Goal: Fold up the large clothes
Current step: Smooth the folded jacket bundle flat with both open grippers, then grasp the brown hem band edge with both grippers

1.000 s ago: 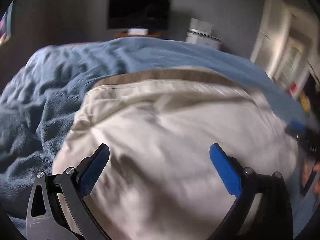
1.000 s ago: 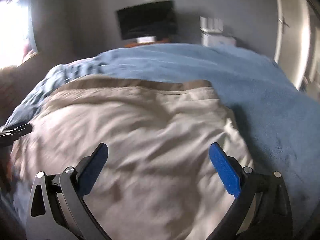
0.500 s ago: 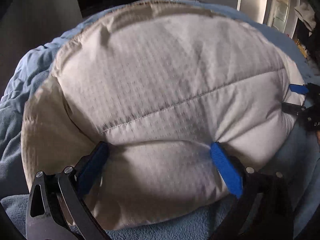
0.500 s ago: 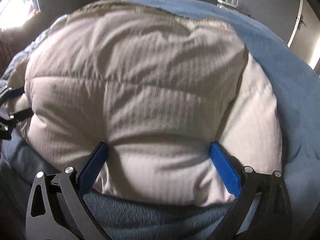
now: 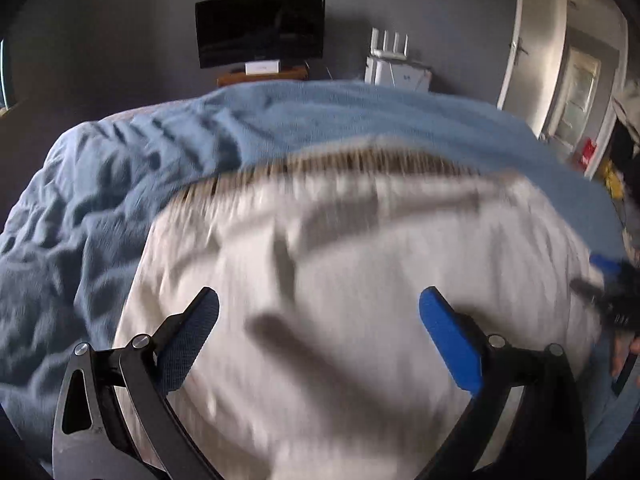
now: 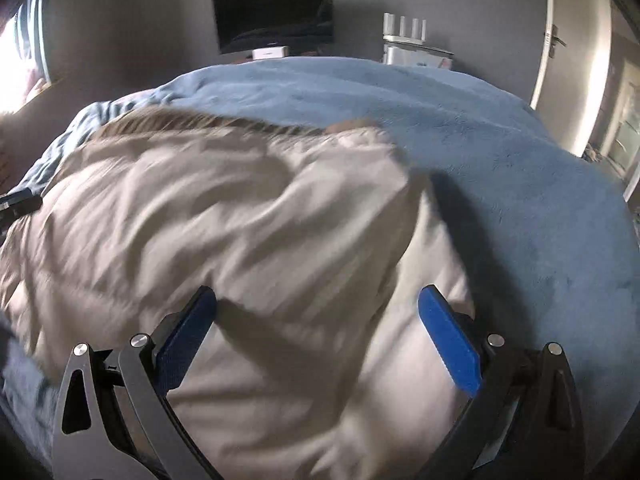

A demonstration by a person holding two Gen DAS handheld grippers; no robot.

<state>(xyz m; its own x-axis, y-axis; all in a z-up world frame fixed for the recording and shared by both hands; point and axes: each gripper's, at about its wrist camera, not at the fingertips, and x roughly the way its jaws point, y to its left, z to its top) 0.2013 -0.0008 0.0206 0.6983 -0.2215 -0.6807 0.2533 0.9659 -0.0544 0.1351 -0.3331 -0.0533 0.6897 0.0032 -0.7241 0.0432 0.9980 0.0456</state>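
1. Garment [image 5: 360, 280]: large, cream/beige, puffy. Lies spread on bed over blue blanket [image 5: 120, 208]; far edge darker tan. Blurred in both views.
2. Left tongs [image 5: 319, 308]: blue pads wide apart, nothing between them; over near part of garment. Contact w/ cloth: cannot tell.
3. Right tongs [image 6: 318, 307]: pads also wide apart, not clamped on anything; over garment's near right part, just beside its right edge. Also seen at right edge of left view.
4. Blanket: rumpled on left side, smooth on right; covers bed beyond garment.
5. Dark screen [image 5: 260, 28]: at grey wall past bed, small white box under it.
6. White door [image 6: 576, 60]: far right.
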